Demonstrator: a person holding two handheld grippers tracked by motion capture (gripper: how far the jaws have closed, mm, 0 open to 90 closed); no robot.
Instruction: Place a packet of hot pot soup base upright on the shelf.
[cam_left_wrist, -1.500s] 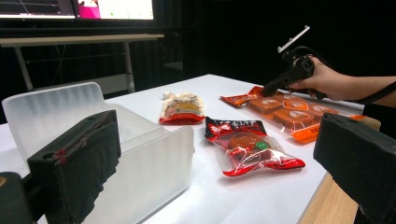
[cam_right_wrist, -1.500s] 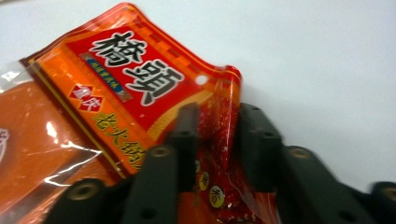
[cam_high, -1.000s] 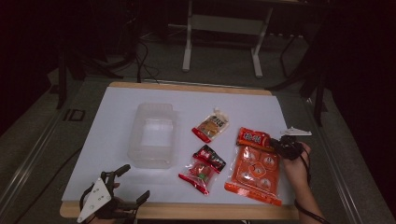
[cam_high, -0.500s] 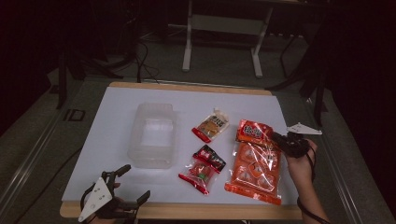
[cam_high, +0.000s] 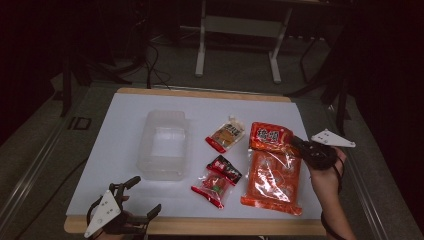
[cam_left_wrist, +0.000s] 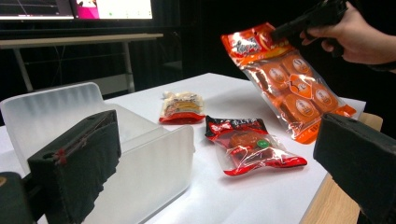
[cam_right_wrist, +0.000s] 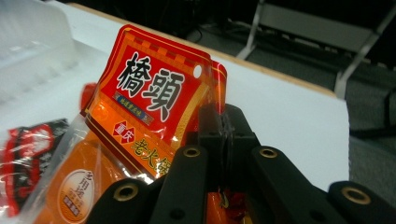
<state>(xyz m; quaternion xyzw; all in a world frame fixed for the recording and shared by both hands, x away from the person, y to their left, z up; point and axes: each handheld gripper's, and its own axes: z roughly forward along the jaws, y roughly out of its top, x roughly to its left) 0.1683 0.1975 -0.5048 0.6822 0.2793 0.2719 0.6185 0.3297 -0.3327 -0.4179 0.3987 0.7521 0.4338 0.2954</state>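
Observation:
My right gripper (cam_high: 296, 143) is shut on the top edge of a large orange-red snack bag (cam_high: 272, 172) at the table's right. The bag (cam_left_wrist: 292, 86) hangs tilted, its top end raised and its lower end down by the table. Its red label (cam_right_wrist: 147, 93) stands just ahead of the closed jaws in the right gripper view. My left gripper (cam_high: 145, 196) rests open at the near left edge, nothing between its pads. A clear plastic container (cam_high: 150, 150) stands empty left of centre. A small beige pouch (cam_high: 227, 134) and a red-and-black packet (cam_high: 217, 181) lie between container and bag.
A white mat (cam_high: 125, 115) covers the wooden table, its front edge (cam_high: 225, 227) near my left gripper. A desk frame (cam_high: 240, 30) stands on the dark floor beyond the table. A lit monitor (cam_left_wrist: 112, 8) sits behind the container in the left gripper view.
My right gripper has risen and pulled back to the right with the bag's top edge, lifting that end off the table. The left gripper has stayed put.

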